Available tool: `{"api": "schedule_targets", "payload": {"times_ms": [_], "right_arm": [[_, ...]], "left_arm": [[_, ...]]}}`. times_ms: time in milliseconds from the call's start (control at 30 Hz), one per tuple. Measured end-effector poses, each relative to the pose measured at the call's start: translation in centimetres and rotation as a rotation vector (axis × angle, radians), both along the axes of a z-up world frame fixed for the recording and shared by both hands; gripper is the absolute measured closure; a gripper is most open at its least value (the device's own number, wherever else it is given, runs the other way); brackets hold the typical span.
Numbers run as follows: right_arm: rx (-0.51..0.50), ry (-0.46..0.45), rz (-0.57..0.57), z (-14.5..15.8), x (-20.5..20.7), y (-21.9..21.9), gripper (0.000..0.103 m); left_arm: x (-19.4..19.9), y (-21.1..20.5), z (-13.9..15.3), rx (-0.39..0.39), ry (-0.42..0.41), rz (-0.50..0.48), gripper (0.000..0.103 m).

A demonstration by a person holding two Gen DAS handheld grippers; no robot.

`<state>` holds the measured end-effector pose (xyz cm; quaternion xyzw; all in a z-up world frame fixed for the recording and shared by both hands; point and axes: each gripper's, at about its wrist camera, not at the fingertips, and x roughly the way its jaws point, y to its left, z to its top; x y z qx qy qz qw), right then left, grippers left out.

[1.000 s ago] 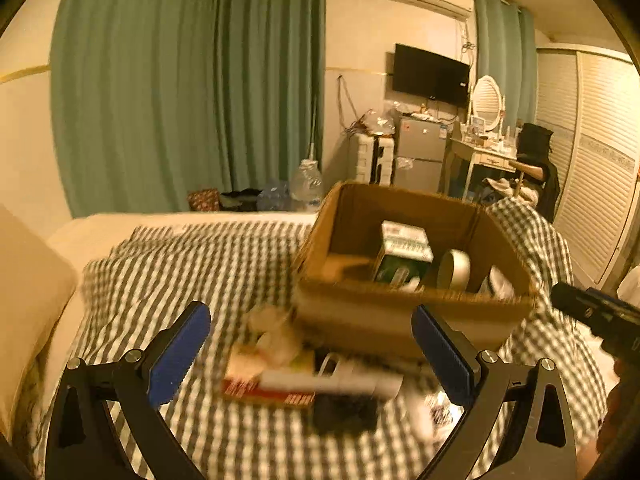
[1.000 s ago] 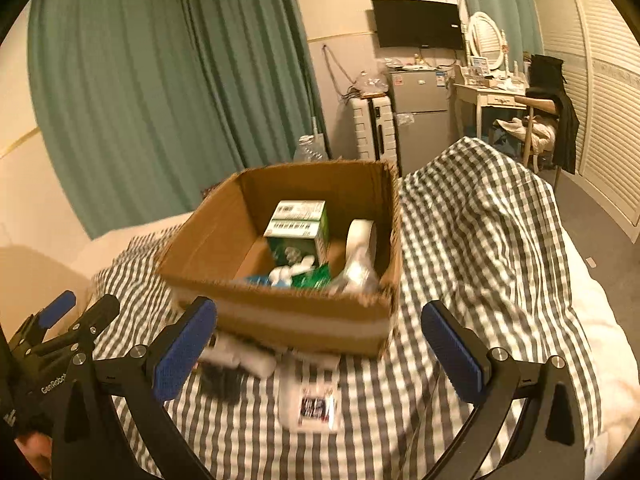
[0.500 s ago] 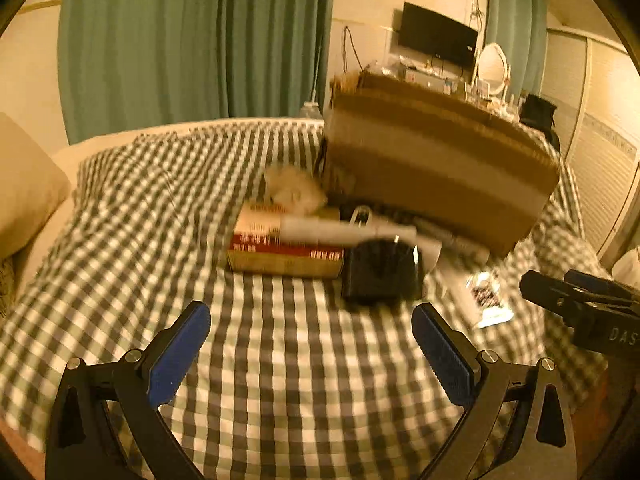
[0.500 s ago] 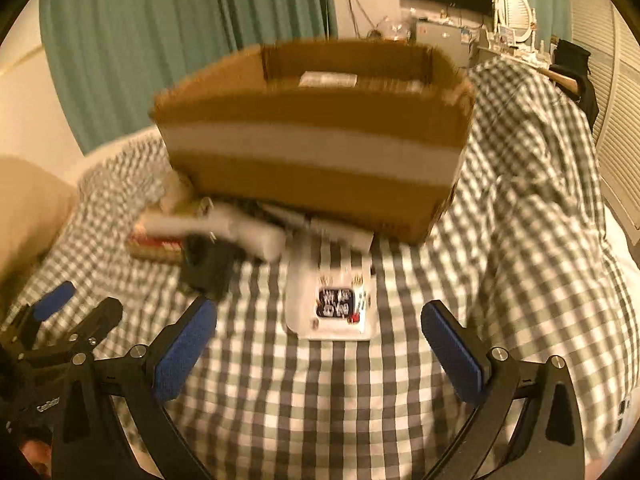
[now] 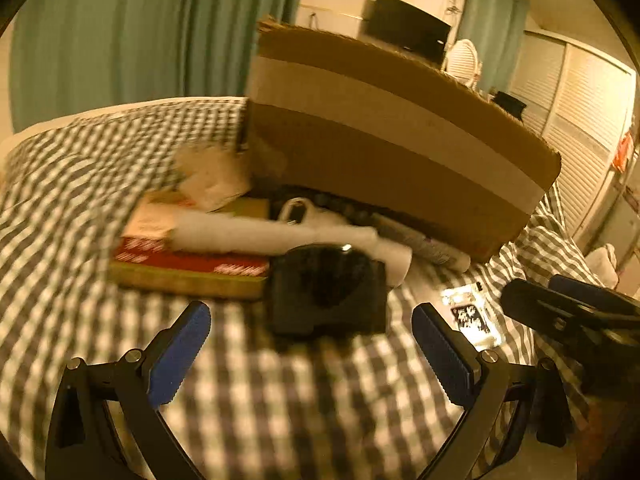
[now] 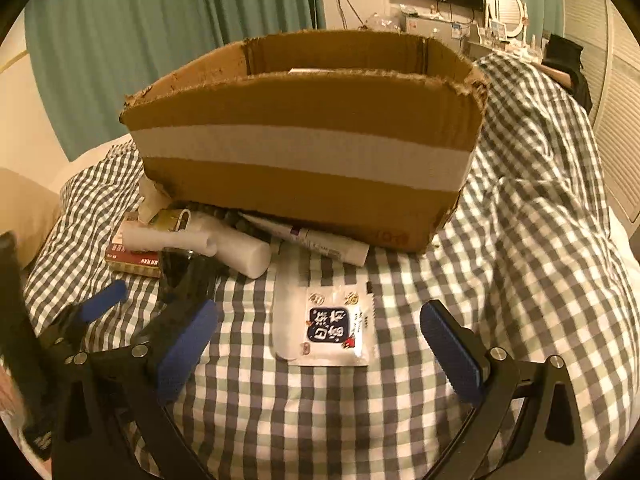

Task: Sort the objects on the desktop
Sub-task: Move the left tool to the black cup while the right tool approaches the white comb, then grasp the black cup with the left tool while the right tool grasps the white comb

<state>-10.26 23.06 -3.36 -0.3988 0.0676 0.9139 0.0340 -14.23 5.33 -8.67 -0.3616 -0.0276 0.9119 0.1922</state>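
**Both hand-held grippers spread wide over the clutter**

Left hand-held gripper (image 5: 311, 344): jaws apart, empty, low over the checked bed cover (image 5: 280, 400), just short of a black object (image 5: 326, 288). Right hand-held gripper (image 6: 319, 348): likewise parted, empty, flanking a white sachet (image 6: 334, 326) flat on the cover. Beyond: white roll (image 6: 236, 246), red flat box (image 5: 188, 260), white tube (image 6: 316, 242), all crowded against the cardboard box (image 6: 304, 148).
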Motion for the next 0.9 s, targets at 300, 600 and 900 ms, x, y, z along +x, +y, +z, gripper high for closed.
{"api": "schedule_targets", "payload": {"times_ms": [300, 600, 900], "right_arm": [[0.002, -0.062, -0.026, -1.3, -0.9, 0.5, 0.001], [0.017, -0.116, 0.062, -3.0, -3.2, -1.7, 0.019], [0.047, -0.176, 0.054, -6.2, -6.2, -2.5, 0.029]], "left_arm": [[-2.2, 0.0, -1.8, 0.110, -0.086, -0.029, 0.026], [0.0, -2.9, 0.2, 0.030, -0.070, 0.061, 0.028], [-0.2, -3.8, -0.5, 0.019, -0.075, 0.067, 0.028]]}}
